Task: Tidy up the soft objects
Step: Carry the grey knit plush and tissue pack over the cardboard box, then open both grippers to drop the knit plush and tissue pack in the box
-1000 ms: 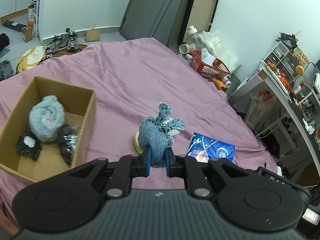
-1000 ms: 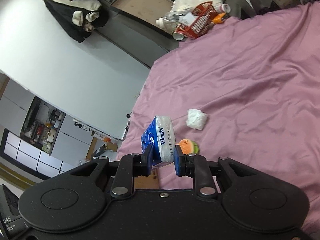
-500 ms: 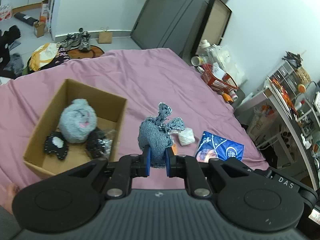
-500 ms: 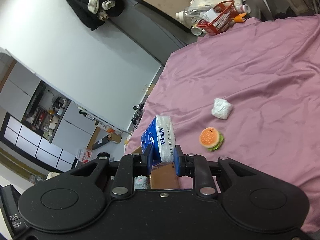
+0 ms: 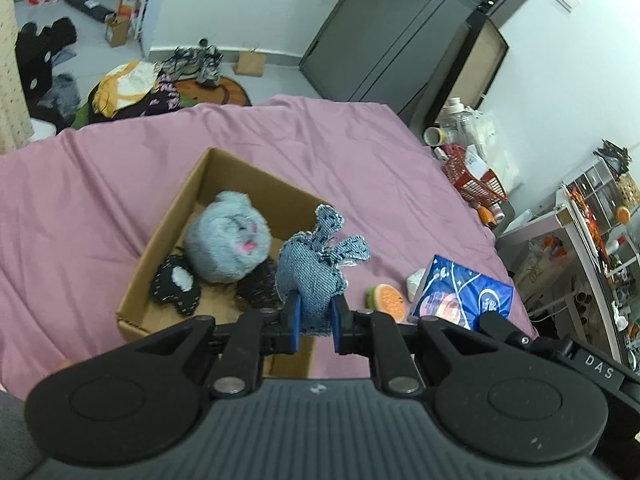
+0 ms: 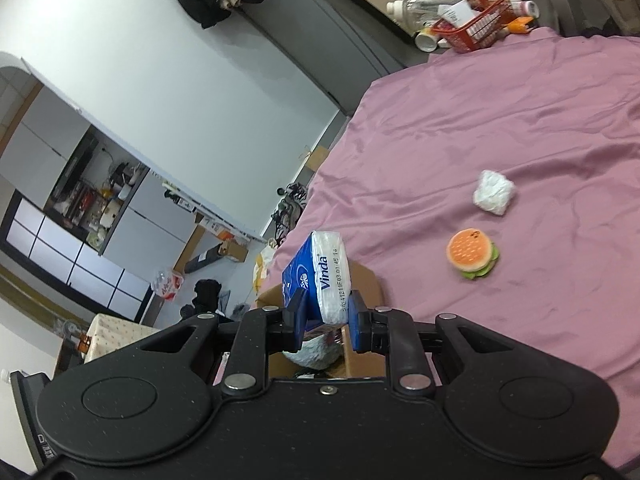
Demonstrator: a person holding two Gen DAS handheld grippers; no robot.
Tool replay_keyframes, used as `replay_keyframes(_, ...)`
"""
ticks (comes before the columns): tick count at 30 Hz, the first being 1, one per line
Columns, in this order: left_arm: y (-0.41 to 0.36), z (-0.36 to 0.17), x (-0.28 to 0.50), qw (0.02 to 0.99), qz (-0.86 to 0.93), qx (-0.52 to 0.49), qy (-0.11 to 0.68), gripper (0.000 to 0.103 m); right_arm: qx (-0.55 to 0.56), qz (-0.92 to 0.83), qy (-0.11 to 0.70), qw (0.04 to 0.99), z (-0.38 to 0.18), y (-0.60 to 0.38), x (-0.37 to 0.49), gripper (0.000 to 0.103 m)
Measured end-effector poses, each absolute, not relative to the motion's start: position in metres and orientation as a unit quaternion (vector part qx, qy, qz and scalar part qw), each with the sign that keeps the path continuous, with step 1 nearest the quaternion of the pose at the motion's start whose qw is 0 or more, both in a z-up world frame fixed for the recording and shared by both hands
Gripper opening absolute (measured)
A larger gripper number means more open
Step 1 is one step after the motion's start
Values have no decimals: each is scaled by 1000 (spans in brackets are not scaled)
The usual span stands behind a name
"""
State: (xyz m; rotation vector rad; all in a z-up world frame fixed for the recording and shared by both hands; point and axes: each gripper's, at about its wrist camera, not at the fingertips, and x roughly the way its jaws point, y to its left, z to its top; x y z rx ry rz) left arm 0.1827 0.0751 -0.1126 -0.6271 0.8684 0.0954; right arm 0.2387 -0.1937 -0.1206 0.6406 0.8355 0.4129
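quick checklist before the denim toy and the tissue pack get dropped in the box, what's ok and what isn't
1. Left gripper shut on the denim toy: ok.
2. Right gripper shut on the tissue pack: ok.
3. Cardboard box open on top: ok.
4. Free space inside: cannot tell; the grey plush and two dark knit pieces fill much of the floor.
5. Denim toy over the opening: not ok; it hangs at the box's near right corner.
6. Burger toy and white wad lie on the bedsheet, outside the box: not ok.
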Motion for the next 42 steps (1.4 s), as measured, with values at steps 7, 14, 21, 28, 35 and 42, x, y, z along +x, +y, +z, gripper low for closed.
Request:
replay_keyframes(7,98,-125,178,847,59,-312,427,15,282,207,406,844,-119,-164,238,21)
replay_keyframes(14,118,-133,177,826,75,-335,448,30,262,215,418,843,-118,-140,234,21)
replay_keyframes(21,137,-116,170,835,78,-340,425,42,246,216,427,843,-118,-120,229,21)
replay_keyframes(28,148,-104,165,843,78,-333,414,54,218,207,440,846,-124,-104,228,21)
replay_keyframes(35,150,-101,163,852,78,-310,414,66,168,191,457,852,-140,-83,227,21)
replay_keyframes(42,156,-101,160,857,87,-290,417,73,147,188,477,846,-152,-72,230,28)
